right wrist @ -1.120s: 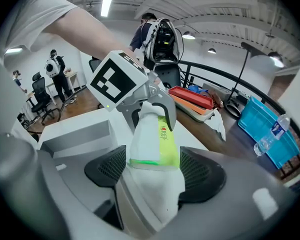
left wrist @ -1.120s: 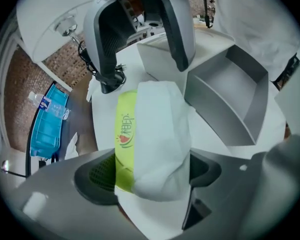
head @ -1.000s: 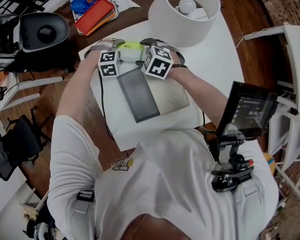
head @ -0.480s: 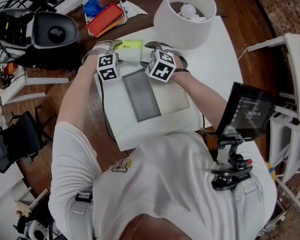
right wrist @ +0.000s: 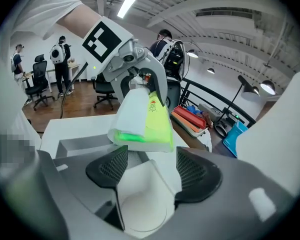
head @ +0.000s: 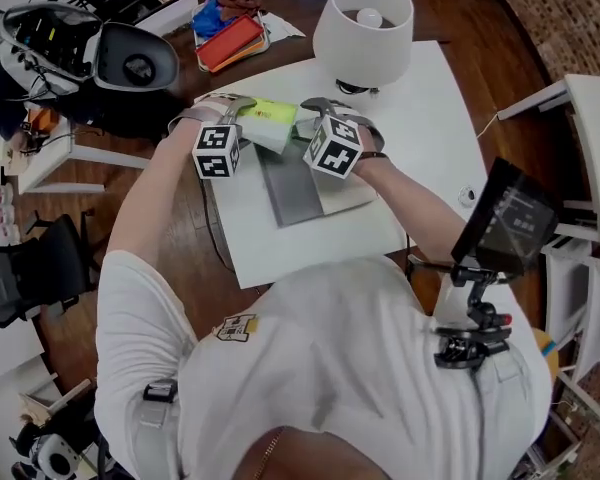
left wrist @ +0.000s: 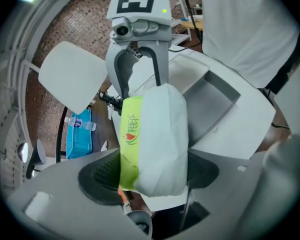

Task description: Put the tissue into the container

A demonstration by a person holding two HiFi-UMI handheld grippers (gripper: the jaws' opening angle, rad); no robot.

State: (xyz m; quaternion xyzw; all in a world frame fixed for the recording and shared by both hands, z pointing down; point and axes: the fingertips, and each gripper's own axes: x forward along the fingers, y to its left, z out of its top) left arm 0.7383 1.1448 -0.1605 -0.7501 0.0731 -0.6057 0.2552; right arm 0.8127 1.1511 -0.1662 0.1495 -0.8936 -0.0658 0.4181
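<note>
The tissue pack (left wrist: 155, 139) is clamped between the pads of the left gripper (left wrist: 150, 174), whose jaws have just been closing a little on it. It hangs clear of the table (head: 420, 98), over the far end of the container (head: 292, 186), a long grey trough set in a white block. The pack is wrapped in white with one yellow-green face. That face carries a small red emblem and a column of red characters, too small and curved to read. The only other marks are the black-and-white square patterns on each gripper's cube (head: 332, 148). The right gripper (right wrist: 151, 165) has also just been closing slightly, yet its jaws stand wide apart with nothing pressed between them. The pack's end lies just beyond its fingertips, and below them sits a white piece with a round hollow (right wrist: 140, 199). The head view shows the two grippers meeting at the pack from left and right, with the white lamp (head: 363, 28) just beyond and a red tray (head: 235, 40) at the far left. The left gripper view alone shows a water bottle (left wrist: 83, 125) lying on a blue crate (left wrist: 79, 141). The right gripper view alone shows people (right wrist: 61, 66) standing by office chairs across the room.
</note>
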